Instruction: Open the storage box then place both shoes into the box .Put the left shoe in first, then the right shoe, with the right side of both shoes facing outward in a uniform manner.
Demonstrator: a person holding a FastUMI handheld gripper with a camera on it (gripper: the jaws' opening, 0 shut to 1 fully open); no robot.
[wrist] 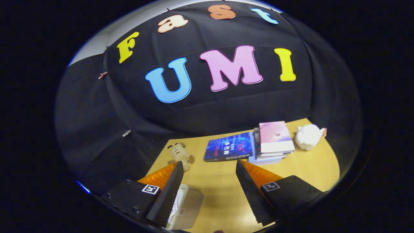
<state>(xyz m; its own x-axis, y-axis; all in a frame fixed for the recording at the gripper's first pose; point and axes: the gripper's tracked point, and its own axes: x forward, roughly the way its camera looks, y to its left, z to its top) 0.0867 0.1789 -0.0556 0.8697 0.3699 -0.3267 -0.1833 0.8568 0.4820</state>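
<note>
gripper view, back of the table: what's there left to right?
Small tan plush toy → dark blue book lying flat → stack of books with a pink cover on top → white rounded figurine. Gripper open, fingers holding nothing.

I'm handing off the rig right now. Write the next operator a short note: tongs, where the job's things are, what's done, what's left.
Tongs: open, holding nothing, raised over the wooden table.
Job's things: a pale box-like thing lies on the table just inside one finger, near its base; I cannot tell if it is the storage box, or open or closed.
Beyond the fingers: a small plush toy, a blue book, a stack of books, a white figurine.
Done: nothing that can be confirmed.
Left: open the box, left shoe in, then right shoe, right sides facing outward.
</note>
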